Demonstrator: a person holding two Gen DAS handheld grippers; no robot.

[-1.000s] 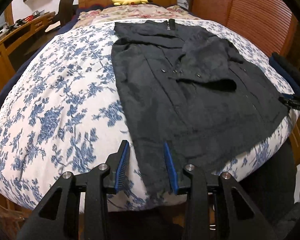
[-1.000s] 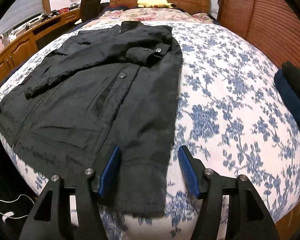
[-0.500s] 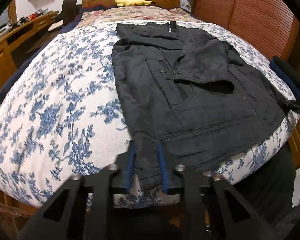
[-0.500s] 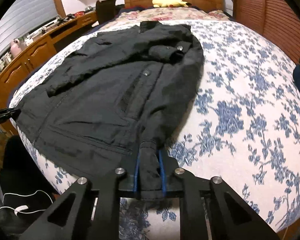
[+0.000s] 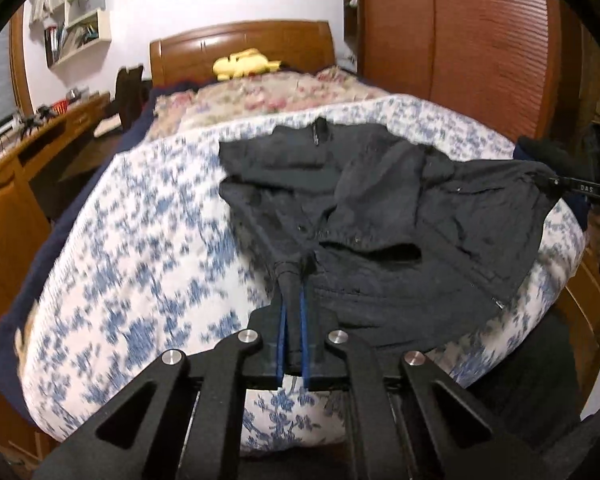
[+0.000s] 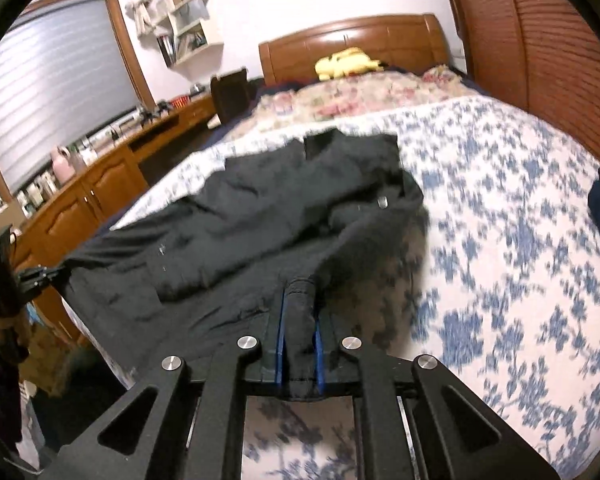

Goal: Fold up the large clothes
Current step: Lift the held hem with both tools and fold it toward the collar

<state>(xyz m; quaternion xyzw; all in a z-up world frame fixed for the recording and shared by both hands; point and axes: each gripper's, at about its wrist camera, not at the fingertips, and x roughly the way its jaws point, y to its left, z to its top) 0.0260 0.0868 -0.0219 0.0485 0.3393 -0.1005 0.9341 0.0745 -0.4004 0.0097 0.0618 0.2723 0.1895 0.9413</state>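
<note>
The black jacket (image 5: 380, 216) lies across the blue-flowered bedspread (image 5: 140, 240), collar toward the headboard (image 5: 244, 46) at twelve o'clock and hem toward the foot of the bed at six. Each gripper has pinched one bottom corner of it. The left gripper (image 5: 293, 304) is clamped on a bunched roll of hem between its blue pads, and the cloth runs taut from it up toward twelve and one o'clock. The right gripper (image 6: 300, 312) is clamped in the same way on the other hem corner; its jaws have just been closing, with jacket cloth between them, and the fabric rises from the bed to meet them.

Holding both bottom corners at once keeps the hem straight and level, so it looks as though the lower half is meant to be carried up over the chest toward the collar in one even fold. The sleeves already lie crossed over the front, which suits that reading.

In the left view the right gripper shows at three o'clock with the far corner stretched to it; white letters on its side seem to read "DAS", though small. In the right view the left gripper appears at nine o'clock, gripping its corner. A yellow soft toy (image 6: 348, 62) sits by the headboard. No label on the jacket can be read
</note>
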